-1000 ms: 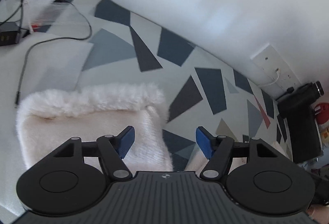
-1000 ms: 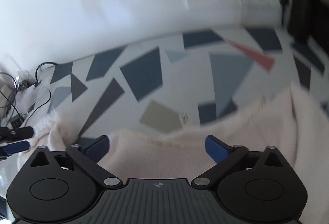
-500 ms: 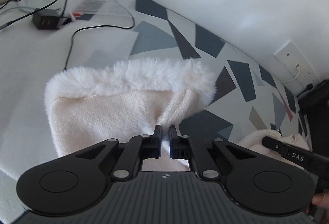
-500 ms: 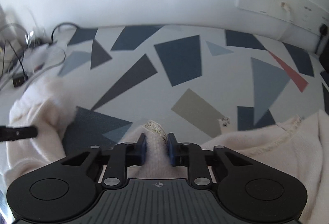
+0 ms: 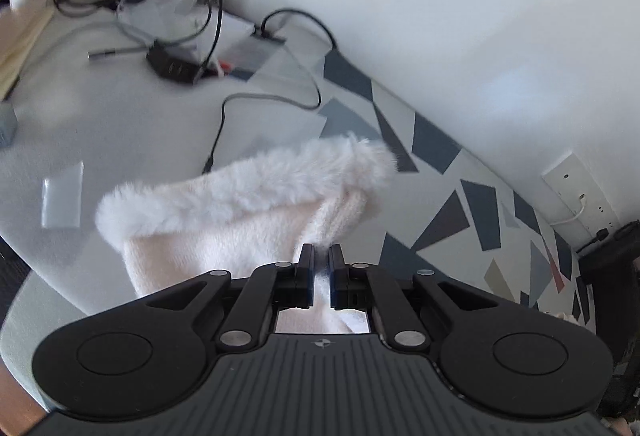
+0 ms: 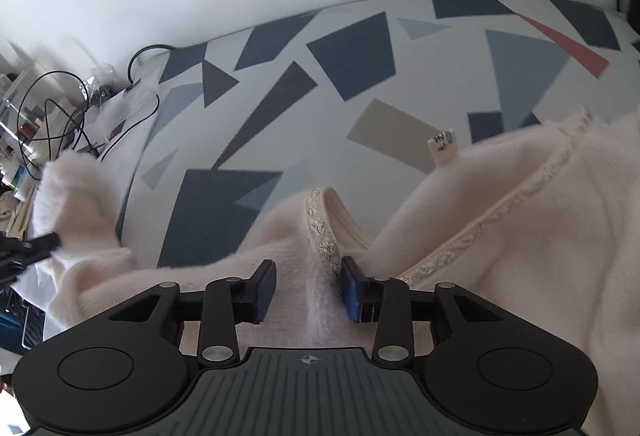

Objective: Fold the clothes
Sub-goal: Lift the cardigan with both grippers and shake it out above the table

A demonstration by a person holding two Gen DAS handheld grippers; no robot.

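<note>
A cream knit sweater (image 6: 520,236) lies on a white table cover (image 6: 352,56) printed with blue and grey shapes. My left gripper (image 5: 321,268) is shut on the knit of its sleeve just behind the fluffy white cuff (image 5: 248,184), which hangs lifted off the table. In the right wrist view the same cuff (image 6: 68,176) shows at far left with the left gripper's fingertip (image 6: 40,242) on it. My right gripper (image 6: 308,288) grips a bunched ridge of sweater by the beaded neckline trim (image 6: 320,224). Its jaws are opening slightly, with the pads still against the fabric.
Tangled black cables and a black charger (image 5: 172,66) lie at the table's far left. A small paper slip (image 5: 62,196) sits near the left edge. Wall sockets (image 5: 576,188) and a dark device (image 5: 608,276) are at the right. A garment label (image 6: 442,144) sticks up.
Both grippers went from wide open to shut on the sweater. The left one then lifted the sleeve and carried it sideways; the right one sank a little onto the neckline.
</note>
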